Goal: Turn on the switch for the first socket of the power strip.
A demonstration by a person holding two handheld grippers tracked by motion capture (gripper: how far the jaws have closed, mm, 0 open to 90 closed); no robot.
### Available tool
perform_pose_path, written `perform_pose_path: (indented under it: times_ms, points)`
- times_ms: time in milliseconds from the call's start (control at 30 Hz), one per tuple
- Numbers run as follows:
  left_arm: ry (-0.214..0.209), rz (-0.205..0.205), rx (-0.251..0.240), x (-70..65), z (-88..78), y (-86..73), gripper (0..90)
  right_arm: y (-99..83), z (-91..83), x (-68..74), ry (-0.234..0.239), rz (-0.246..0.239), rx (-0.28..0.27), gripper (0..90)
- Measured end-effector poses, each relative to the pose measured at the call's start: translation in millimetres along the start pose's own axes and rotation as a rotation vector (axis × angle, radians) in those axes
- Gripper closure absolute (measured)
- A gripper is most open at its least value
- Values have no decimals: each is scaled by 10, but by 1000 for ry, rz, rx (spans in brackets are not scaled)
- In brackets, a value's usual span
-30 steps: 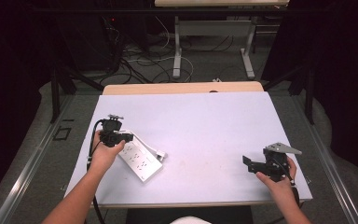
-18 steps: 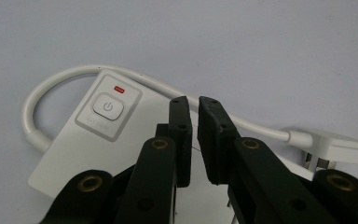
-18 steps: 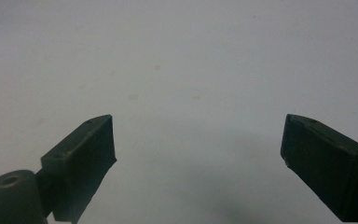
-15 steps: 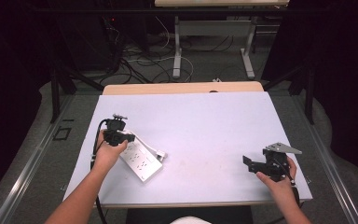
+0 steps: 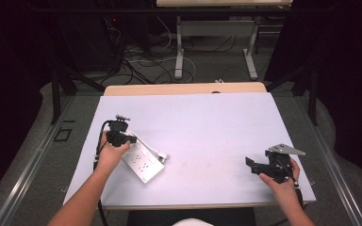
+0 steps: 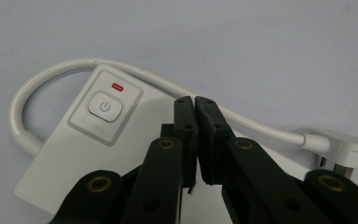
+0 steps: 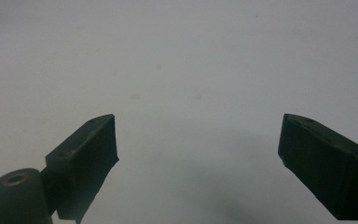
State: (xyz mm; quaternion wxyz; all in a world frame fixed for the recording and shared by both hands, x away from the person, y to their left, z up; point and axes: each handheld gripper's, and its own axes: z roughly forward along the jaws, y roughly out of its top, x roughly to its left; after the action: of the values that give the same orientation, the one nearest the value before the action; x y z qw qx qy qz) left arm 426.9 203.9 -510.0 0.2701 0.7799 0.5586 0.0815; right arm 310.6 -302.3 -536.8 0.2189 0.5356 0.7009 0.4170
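My left gripper (image 5: 131,139) is over the power strip (image 5: 143,163), at its switch end. Jaws are pinched together with nothing between them, tips hanging above the strip body close to its white cord (image 6: 135,74). Whether they touch the casing I can't tell. The power button (image 6: 105,106) and red light (image 6: 117,86) sit just to the left of the tips in the left gripper view. The cord loops round that end of the strip and runs to the plug (image 6: 342,151) lying beside it.

The strip lies diagonal on the left half of the table (image 5: 207,127), near the front edge.

My right gripper (image 5: 250,163) is well apart at the front right. Jaws just closed in some but are clearly spread, holding nothing, over bare tabletop.
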Motion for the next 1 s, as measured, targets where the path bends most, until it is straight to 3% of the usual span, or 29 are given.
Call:
perform_pose_path:
  times_ms: [1000]
  points:
    - [-4,19,15,-35,79,3,900,-1,1,-1,-5,4,-5,117]
